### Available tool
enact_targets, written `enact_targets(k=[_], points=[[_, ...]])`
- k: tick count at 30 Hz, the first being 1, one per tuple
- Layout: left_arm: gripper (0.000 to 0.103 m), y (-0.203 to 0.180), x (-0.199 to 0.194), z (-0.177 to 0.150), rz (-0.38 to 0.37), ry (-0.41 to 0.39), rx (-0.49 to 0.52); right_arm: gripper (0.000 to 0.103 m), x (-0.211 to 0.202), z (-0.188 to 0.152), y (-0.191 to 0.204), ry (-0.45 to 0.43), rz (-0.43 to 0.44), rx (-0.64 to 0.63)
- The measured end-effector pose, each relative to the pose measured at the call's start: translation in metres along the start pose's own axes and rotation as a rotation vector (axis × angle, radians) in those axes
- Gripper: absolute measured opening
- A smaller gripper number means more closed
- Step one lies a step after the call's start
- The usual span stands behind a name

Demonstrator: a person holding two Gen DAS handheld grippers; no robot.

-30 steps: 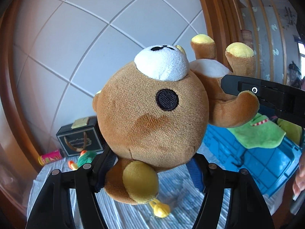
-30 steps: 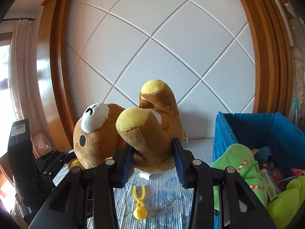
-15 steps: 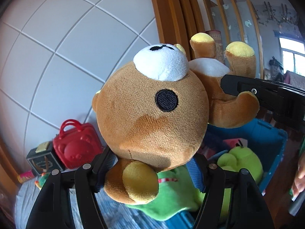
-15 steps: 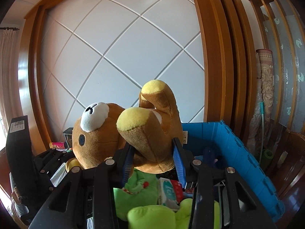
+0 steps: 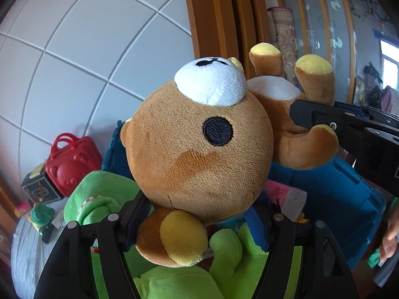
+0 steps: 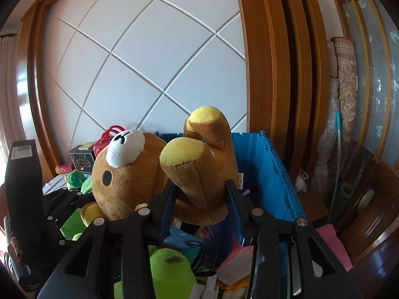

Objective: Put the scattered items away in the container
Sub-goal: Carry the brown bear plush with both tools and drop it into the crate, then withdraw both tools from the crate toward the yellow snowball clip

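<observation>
My left gripper (image 5: 199,220) jaws clench the fuzzy round-headed brown plush bear (image 5: 199,144) at its head, my right gripper (image 6: 200,200) jaws its leg, above the ribbed blue plastic crate (image 6: 271,174).

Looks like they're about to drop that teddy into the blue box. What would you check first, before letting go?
1. Left gripper clamped on the brown teddy bear, at its head: ok.
2. Right gripper clamped on the bear's legs: ok.
3. Bear above the blue crate: ok.
4. Room inside: cannot tell; green plush toys and other items already lie below.
5. Bear apart from the crate walls: cannot tell.
6. Things outside, like the red toy case, out of the way: ok.
</observation>
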State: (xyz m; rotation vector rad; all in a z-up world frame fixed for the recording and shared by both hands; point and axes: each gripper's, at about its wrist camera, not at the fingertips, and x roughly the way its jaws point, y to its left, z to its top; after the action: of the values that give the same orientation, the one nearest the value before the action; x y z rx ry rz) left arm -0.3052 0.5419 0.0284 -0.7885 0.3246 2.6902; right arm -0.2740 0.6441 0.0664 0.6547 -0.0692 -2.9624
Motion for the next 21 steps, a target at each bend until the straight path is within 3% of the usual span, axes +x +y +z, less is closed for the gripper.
enact_targets(k=[4, 7, 12, 14, 15, 16, 21], points=[[0.07, -0.002, 0.018, 0.003, -0.016, 0.052, -0.018, 0.039, 0.012, -0.014, -0.014, 0.009, 0.016, 0.044], [0.071, -0.007, 0.024, 0.004, 0.015, 0.072, 0.007, 0.039, 0.019, -0.02, -0.02, 0.015, 0.038, 0.087], [0.084, -0.005, 0.027, 0.004, 0.005, 0.102, -0.029, 0.04, 0.017, -0.02, -0.028, -0.003, 0.035, 0.134], [0.086, 0.0, 0.026, 0.004, -0.009, 0.099, -0.059, 0.056, 0.016, -0.02, -0.032, -0.011, 0.033, 0.151], [0.088, 0.001, 0.025, 0.003, -0.016, 0.1, -0.067, 0.073, 0.015, -0.019, -0.033, -0.014, 0.027, 0.159], [0.088, 0.004, 0.026, 0.004, -0.018, 0.104, -0.072, 0.082, 0.015, -0.019, -0.034, -0.017, 0.018, 0.166], [0.089, 0.012, 0.032, 0.004, -0.032, 0.122, -0.095, 0.083, 0.013, -0.018, -0.037, -0.019, 0.03, 0.184]])
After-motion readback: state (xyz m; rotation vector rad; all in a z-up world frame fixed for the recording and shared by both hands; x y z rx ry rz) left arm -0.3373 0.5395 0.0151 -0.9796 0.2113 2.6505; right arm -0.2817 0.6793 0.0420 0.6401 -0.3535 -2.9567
